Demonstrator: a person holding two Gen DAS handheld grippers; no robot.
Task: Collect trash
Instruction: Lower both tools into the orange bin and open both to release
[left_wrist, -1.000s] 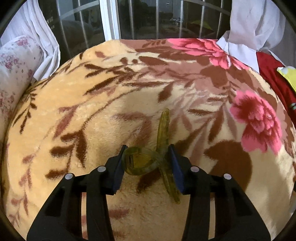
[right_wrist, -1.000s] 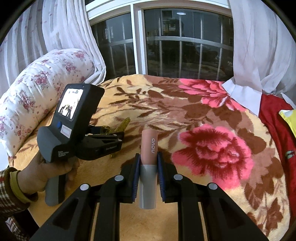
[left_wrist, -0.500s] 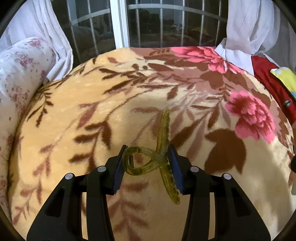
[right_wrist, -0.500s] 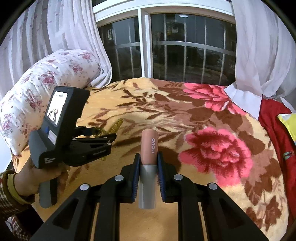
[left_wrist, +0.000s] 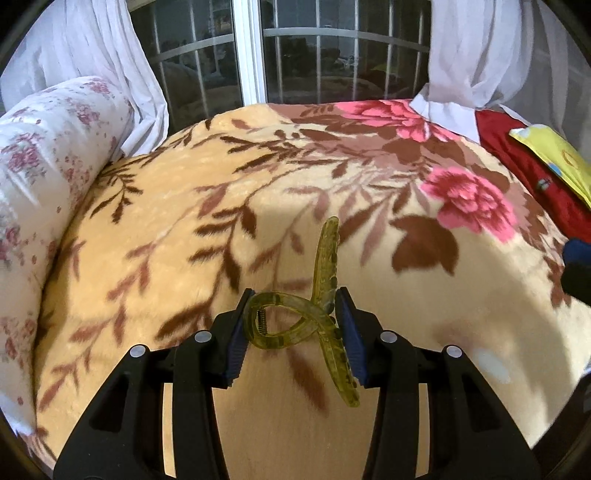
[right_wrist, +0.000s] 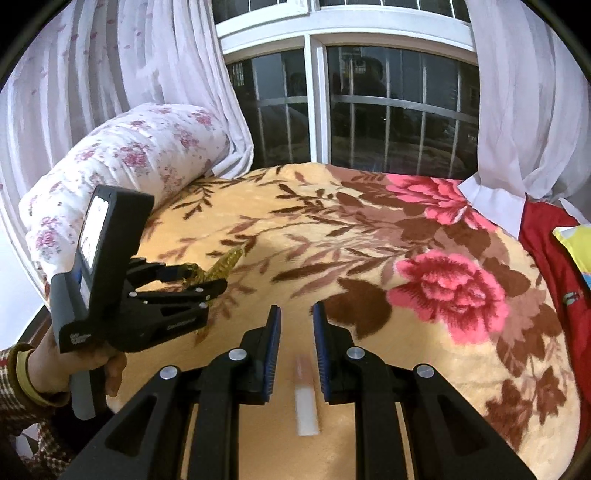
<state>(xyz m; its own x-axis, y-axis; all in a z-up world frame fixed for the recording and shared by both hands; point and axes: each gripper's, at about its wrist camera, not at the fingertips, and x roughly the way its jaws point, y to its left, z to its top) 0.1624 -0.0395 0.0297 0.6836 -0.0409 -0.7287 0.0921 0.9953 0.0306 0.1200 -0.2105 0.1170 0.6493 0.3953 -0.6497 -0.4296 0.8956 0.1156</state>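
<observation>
**Q:** Where is the trash seen, and by which gripper is it held?

**A:** An olive hair clip (left_wrist: 325, 258) is clamped in the left gripper (left_wrist: 295, 295), its loop across the pads and one prong pointing to the upper frame. The right gripper (right_wrist: 295, 314) is seen drawn narrow, with nothing pinched at its tips.

**Q:** And the pink-and-white tube (right_wrist: 306, 402)?

**A:** It is shown blurred in the lower centre of the right wrist view, below the pads and between the finger bases. Its long axis runs in line with the fingers. Whether it rests on the floral blanket (right_wrist: 332, 229) cannot be told.

**Q:** Which gripper is better placed?

**A:** The right is judged nearer; the left is occupied.
</observation>
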